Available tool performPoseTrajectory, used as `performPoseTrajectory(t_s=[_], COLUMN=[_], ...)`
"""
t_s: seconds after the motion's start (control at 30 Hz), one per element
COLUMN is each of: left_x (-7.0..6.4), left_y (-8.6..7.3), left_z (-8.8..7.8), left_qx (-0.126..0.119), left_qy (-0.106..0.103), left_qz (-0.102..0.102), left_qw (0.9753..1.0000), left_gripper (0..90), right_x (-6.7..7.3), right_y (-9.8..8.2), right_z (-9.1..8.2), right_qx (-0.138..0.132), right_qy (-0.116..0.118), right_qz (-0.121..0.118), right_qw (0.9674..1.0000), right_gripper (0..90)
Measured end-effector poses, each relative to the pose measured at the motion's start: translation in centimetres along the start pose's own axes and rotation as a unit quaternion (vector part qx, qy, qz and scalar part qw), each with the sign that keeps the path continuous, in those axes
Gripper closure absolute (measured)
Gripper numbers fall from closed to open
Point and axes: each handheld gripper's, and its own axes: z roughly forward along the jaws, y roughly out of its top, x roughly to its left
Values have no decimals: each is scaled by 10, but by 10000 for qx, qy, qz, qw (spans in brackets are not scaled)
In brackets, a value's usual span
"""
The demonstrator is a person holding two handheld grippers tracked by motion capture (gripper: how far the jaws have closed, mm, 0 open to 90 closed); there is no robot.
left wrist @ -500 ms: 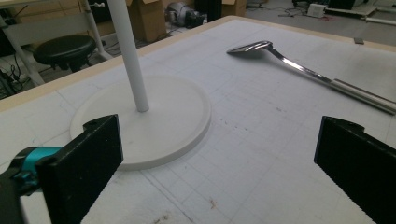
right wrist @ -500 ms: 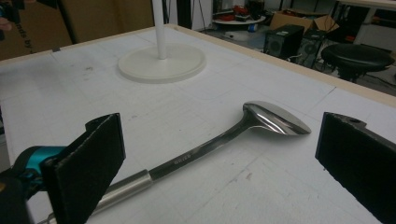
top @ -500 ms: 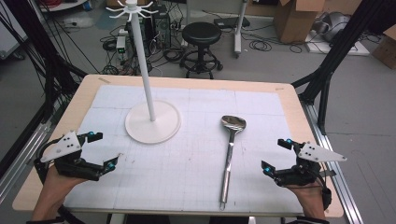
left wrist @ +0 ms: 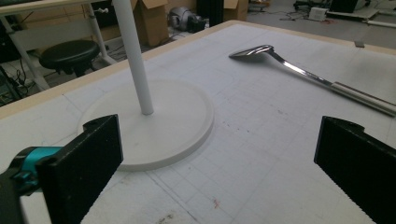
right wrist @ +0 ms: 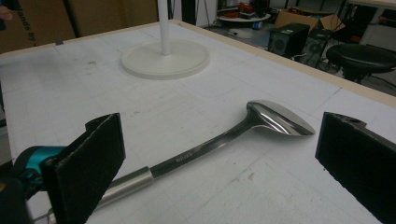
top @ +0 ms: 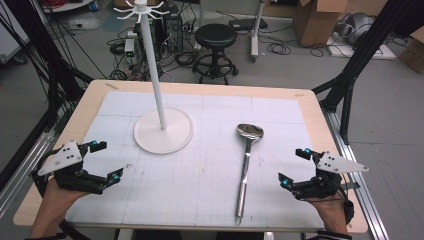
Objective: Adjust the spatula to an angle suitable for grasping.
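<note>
A long steel spoon [top: 245, 165] lies on the white gridded mat [top: 210, 180], bowl toward the far side, handle toward the near edge. A white stand with a round base [top: 163, 131] and a tall pole [top: 152, 65] rises left of it. My left gripper [top: 106, 161] rests at the near left, jaws wide apart, nothing between them; ahead of it lie the base [left wrist: 149, 126] and the spoon [left wrist: 299, 70]. My right gripper [top: 291, 166] sits at the near right, open and empty, just right of the spoon's handle; the spoon [right wrist: 210, 144] lies across the space ahead of its jaws.
The wooden table [top: 90, 105] edges the mat on all sides. A black stool [top: 215, 37], cardboard boxes [top: 320, 20] and cables stand on the floor beyond. Black frame struts [top: 350, 75] flank the table at both sides.
</note>
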Motion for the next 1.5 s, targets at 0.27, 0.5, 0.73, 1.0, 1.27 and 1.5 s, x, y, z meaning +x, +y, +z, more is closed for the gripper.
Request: performPoseTrajectory(t_s=[0.27, 0.5, 0.73, 1.0, 1.27, 1.5], left_x=[2, 4, 3, 3, 3, 3], left_y=[-1, -1, -1, -2, -2, -3], left_z=[-5, -7, -6, -6, -4, -3], left_qx=[-31, -48, -40, -13, 13, 38], left_qy=[24, 21, 3, -13, -45, -69], left_qz=[-22, -20, -14, -22, -11, -3], left_qw=[10000, 10000, 10000, 10000, 10000, 10000], left_gripper=[17, 17, 17, 17, 17, 17], right_x=[1, -3, -2, 2, 6, 12], right_y=[9, 28, 51, 56, 58, 56], right_z=[-1, 1, 13, 22, 28, 42], right_qx=[153, 419, 962, 1616, 2054, 2561], right_qy=[261, 589, 1014, 1270, 1420, 1558], right_qz=[-195, -348, -685, -953, -1076, -1267], right_qw=[9994, 9968, 9878, 9740, 9623, 9455], right_gripper=[4, 4, 4, 4, 4, 5])
